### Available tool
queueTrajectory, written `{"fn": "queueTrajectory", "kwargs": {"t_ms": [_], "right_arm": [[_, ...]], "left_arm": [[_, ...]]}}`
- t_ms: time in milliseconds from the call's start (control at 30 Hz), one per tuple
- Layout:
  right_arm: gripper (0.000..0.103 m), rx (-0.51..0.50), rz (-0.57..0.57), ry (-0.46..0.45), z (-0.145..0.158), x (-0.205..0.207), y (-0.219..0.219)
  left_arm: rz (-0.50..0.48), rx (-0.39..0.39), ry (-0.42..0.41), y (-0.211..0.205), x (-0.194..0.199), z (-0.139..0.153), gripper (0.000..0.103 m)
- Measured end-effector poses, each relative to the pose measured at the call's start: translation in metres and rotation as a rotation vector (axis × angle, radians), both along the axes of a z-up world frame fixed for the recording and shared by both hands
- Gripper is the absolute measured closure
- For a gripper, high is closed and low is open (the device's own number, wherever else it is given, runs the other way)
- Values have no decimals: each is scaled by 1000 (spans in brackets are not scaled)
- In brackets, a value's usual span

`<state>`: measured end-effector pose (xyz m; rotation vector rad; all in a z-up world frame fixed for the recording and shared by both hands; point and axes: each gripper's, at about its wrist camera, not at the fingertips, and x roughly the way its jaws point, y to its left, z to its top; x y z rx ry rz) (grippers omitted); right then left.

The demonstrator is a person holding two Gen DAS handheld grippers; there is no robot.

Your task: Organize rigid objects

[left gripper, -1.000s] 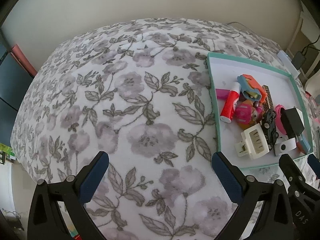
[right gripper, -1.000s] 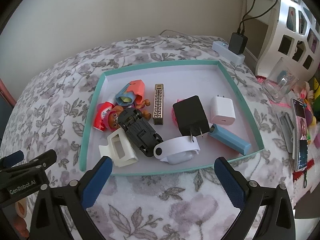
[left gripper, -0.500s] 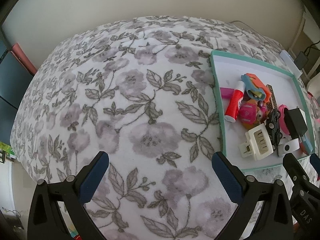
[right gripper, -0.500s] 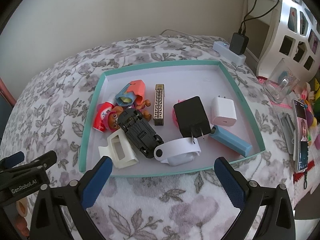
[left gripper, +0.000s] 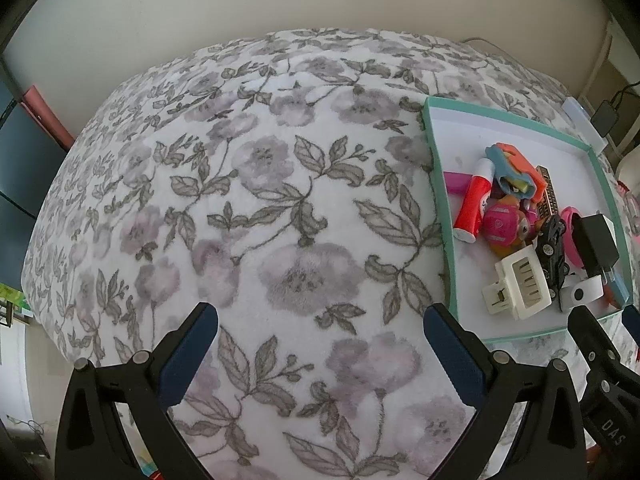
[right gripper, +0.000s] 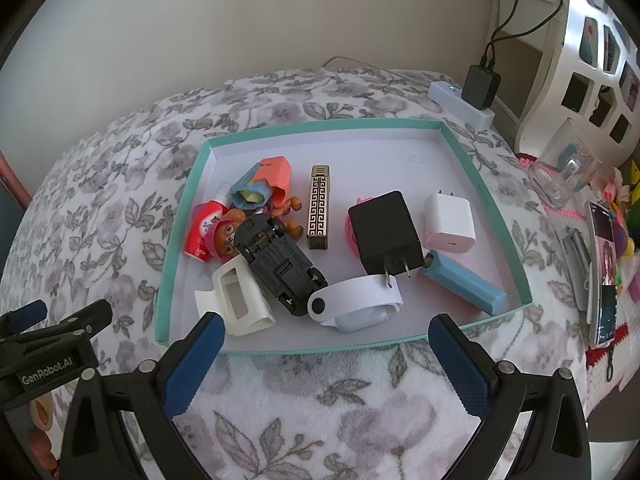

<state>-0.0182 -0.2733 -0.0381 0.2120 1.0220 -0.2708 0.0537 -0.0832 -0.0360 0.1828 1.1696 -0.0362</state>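
Observation:
A teal-rimmed shallow tray (right gripper: pixel 486 200) (left gripper: pixel 438 208) lies on the floral bedspread and holds several small items: a black toy car (right gripper: pixel 280 264), a white hair clip (right gripper: pixel 236 300), a black charger (right gripper: pixel 384 232), a white charger (right gripper: pixel 450 222), a blue bar (right gripper: pixel 464 282), a gold patterned lighter (right gripper: pixel 319 212), a white band (right gripper: pixel 360 300), a red tube (left gripper: pixel 474 204) and a toy figure (right gripper: pixel 224 236). My right gripper (right gripper: pixel 326 350) is open, just in front of the tray's near rim. My left gripper (left gripper: pixel 320 340) is open over bare bedspread, left of the tray.
The floral bedspread (left gripper: pixel 248 208) spreads wide to the left of the tray. A power strip with a black plug (right gripper: pixel 476 92) sits behind the tray. A clear cup (right gripper: pixel 560 172), a phone (right gripper: pixel 604 272) and toys lie at the right, beside white furniture (right gripper: pixel 592 52).
Both grippers have drifted slightly; in the left wrist view the tray has slid a little to the right. Both grippers stay open and nothing in the tray has moved.

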Motion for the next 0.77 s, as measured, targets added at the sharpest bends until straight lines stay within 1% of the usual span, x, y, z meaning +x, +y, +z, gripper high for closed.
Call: {"fn": "queueTrajectory", "kwargs": {"t_ms": [767], "right_arm": [[0,-6,6,6,-1,2,0]], "left_arm": [[-10,-6,12,1,2,-2,1]]}}
